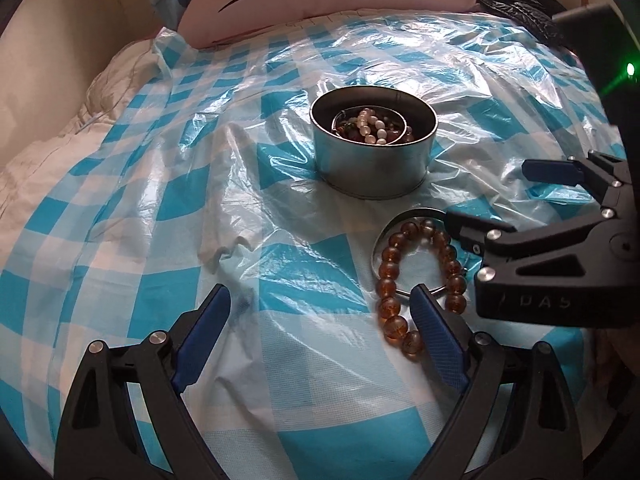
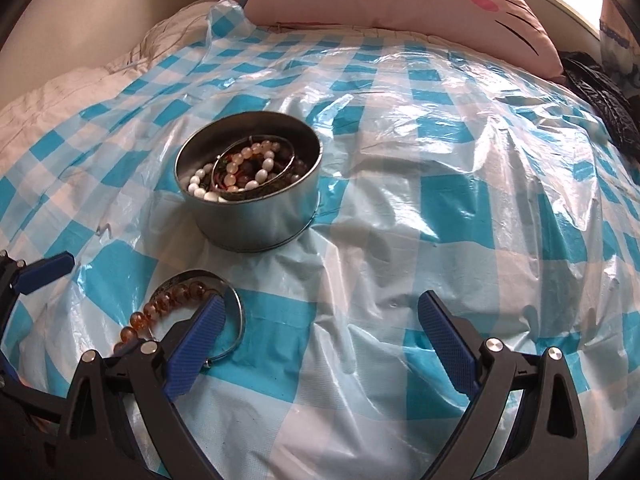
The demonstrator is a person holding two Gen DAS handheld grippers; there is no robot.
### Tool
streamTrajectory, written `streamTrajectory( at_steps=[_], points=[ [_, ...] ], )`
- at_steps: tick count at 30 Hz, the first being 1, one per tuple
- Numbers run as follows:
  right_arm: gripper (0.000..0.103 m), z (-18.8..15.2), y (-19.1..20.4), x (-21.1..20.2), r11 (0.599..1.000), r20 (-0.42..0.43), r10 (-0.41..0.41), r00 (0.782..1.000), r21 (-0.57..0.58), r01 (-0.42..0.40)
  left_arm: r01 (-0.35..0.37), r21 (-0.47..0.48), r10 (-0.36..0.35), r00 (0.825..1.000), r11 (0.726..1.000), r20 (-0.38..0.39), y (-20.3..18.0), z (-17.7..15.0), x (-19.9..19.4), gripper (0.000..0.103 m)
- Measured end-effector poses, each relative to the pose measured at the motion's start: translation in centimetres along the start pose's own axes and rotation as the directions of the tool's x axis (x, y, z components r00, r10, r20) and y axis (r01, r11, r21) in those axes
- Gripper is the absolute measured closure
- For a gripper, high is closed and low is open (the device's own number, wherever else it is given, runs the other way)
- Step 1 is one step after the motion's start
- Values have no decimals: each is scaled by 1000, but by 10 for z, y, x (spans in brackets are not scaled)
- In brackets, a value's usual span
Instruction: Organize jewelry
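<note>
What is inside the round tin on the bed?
The tin holds a white bead bracelet, a metal bangle and some darker beads. Whatever lies beneath them, and the tin's floor, is covered.

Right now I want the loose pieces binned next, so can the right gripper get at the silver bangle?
Probably yes. The right gripper is open, one finger beside the silver bangle, which lies uncovered on the plastic sheet. The amber bead bracelet overlaps it and may snag.

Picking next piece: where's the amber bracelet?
Amber bracelet lies on the sheet with a metal bangle, just in front of the tin, between both open grippers.
</note>
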State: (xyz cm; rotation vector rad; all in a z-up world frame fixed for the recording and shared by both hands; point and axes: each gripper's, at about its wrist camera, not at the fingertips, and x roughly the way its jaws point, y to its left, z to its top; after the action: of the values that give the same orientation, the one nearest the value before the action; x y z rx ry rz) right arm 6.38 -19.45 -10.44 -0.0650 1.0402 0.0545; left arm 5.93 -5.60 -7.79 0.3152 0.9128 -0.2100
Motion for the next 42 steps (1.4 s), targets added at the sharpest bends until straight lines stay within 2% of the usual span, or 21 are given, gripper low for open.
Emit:
streamTrajectory(
  at_steps=[2,7,9,12,14,17,21,25,27,29,31,35,36,38,40,42],
  points=[
    [9,-1,4,11,1000,-52,-23,998,-22,22,3,-10,-4,1000,1000,-18,3,0,5,16],
    [7,-8,-5,3,989,-38,-145,989,-27,144,-10,-8,10,999,1000,-42,3,-1,10,16],
    [7,-12,-17,-4,978,-30,-209,977,-4,209,-11,-16,10,999,1000,-47,5,0,11,16],
    [7,-19,-42,-15,965,-36,-251,967,70,253,-13,-14,13,999,1000,-43,4,0,10,17],
    [7,-22,-53,-22,965,-31,-238,971,109,240,7,-6,-7,1000,1000,2,2,0,1,19],
    [7,-23,-53,-37,984,44,-149,988,105,144,46,51,-51,993,998,103,-8,1,-20,19],
    [7,-16,-39,-38,998,81,-22,996,62,17,19,217,-42,994,976,103,-33,7,-11,20],
    [7,-15,-29,-36,1000,87,10,996,24,-12,87,252,-102,994,964,47,-38,14,6,39],
    [7,-15,-29,-34,999,78,23,997,29,-26,143,265,-152,988,953,12,-40,16,13,64],
    [7,-16,-31,-30,998,64,44,997,40,-47,214,248,-219,976,945,-7,-38,14,16,78],
    [7,-16,-35,-27,995,58,78,995,63,-81,234,228,-238,971,945,-11,-35,13,17,91],
    [9,-16,-42,-25,989,56,97,994,107,-102,290,136,-292,956,947,-4,-17,12,14,92],
    [12,-16,-42,-24,989,52,96,994,105,-101,306,111,-309,951,946,8,-12,13,12,92],
    [46,-16,-37,-20,992,32,83,996,90,-86,339,58,-341,939,939,35,0,14,7,92],
    [59,-15,-33,-13,995,0,68,998,71,-67,360,16,-361,931,933,56,9,16,4,92],
    [61,-16,-30,-7,997,-20,58,998,56,-57,375,-11,-374,925,927,65,15,17,4,92]
  ],
)
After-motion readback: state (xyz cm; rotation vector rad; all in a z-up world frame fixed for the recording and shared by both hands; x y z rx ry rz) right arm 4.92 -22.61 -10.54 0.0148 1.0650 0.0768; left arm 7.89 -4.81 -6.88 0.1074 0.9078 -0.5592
